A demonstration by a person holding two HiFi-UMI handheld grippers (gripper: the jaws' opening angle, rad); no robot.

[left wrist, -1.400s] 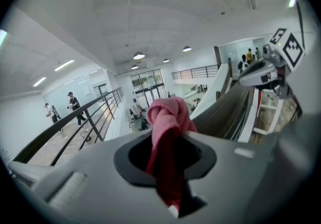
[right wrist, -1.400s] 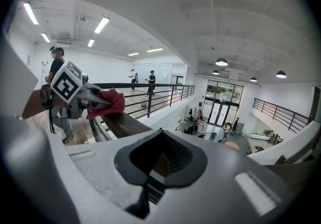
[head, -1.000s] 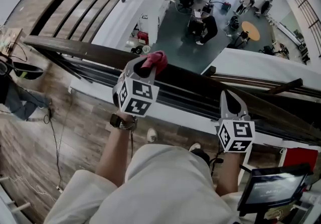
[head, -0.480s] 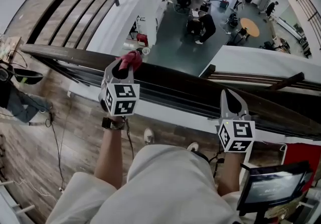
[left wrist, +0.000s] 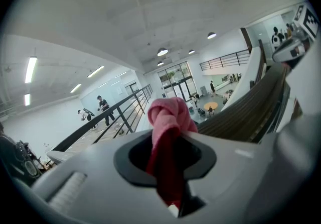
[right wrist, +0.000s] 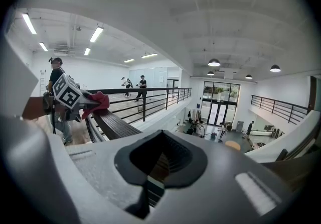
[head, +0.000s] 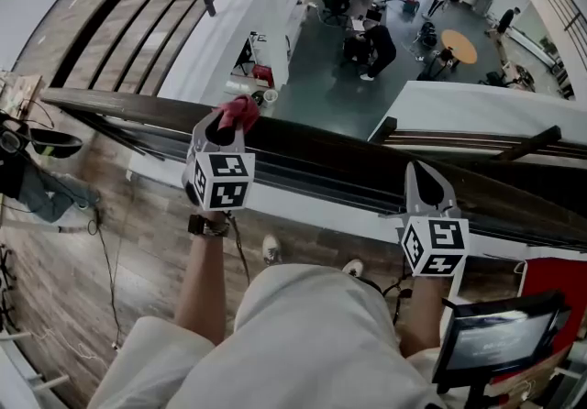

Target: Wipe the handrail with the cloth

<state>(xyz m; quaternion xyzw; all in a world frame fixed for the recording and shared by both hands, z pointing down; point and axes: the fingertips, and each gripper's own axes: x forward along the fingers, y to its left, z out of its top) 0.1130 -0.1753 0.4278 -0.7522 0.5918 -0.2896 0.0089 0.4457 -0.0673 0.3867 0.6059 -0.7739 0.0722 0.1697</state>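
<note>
1. The fingers (left wrist: pixel 95 178) of the left gripper (head: pixel 227 123) are pinching a red cloth (left wrist: pixel 169 117). A knotted bunch of it sticks out past the tips.
2. The cloth sits on top of the dark wooden handrail (head: pixel 321 146), toward its left part, with the left gripper tilted over the rail from the near side.
3. The right gripper (head: pixel 420 171) is well apart from the left one, farther right along the same handrail. Its fingers (right wrist: pixel 90 168) are pressed together with nothing between them.
4. Its tip points at the near side of the handrail. Whether it touches the wood cannot be told.
5. In the right gripper view the handrail runs away to the left, ending at the left gripper and the cloth lying on the rail.
6. The person stands on a wooden floor (head: pixel 55 279) behind the railing and wears a watch (head: pixel 209 226) on the left wrist.
7. Beyond the railing lies a lower floor (head: pixel 339 95) with people and furniture.
</note>
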